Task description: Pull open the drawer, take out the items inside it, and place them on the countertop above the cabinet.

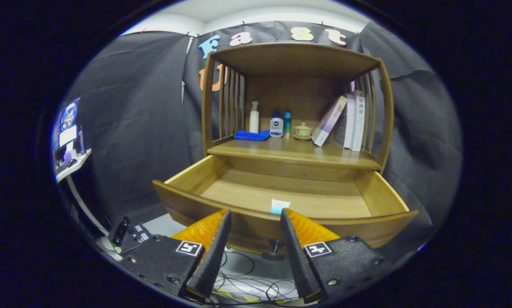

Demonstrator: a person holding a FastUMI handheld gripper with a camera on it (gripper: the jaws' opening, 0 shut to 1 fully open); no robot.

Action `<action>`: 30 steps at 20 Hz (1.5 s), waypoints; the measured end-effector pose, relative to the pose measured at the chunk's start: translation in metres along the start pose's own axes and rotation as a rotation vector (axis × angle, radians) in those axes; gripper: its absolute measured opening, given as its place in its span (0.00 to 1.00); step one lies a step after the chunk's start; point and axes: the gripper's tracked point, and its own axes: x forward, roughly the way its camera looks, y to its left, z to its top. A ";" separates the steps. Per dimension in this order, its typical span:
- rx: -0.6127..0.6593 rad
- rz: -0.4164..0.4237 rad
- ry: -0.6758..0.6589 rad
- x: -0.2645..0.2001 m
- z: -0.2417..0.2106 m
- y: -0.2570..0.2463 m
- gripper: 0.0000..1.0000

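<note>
Drawer [281, 196] stands open, claw [254, 218] spread and empty at its front — best lift over the lip and drop onto the small packet [280, 206] — then carry it up to the worktop [290, 150].

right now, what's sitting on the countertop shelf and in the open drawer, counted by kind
Bottles: 3 (white spray bottle, white and blue bottle, teal bottle)
Blue cloth: 1
Lidded tea cup: 1
Books: about 4, one leaning
Small white packet in the drawer: 1
Total: about 10
The claw is open, just short of the drawer front.
</note>
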 end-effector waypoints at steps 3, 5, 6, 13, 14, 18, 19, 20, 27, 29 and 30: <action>-0.014 0.014 0.042 0.017 0.018 -0.002 0.74; -0.001 0.016 0.069 0.027 0.028 -0.006 0.74; 0.000 0.010 0.087 0.033 0.033 -0.010 0.74; -0.013 0.025 0.323 0.079 0.029 -0.031 0.74; -0.009 0.023 0.348 0.086 0.026 -0.033 0.74; 0.027 0.061 0.515 0.111 0.004 -0.030 0.74; 0.034 0.067 0.563 0.116 -0.005 -0.030 0.74; 0.048 0.072 0.620 0.123 -0.013 -0.031 0.74; 0.098 0.003 0.833 0.145 -0.055 -0.045 0.72; 0.077 -0.005 0.883 0.146 -0.065 -0.046 0.72; 0.074 -0.009 0.915 0.146 -0.069 -0.046 0.72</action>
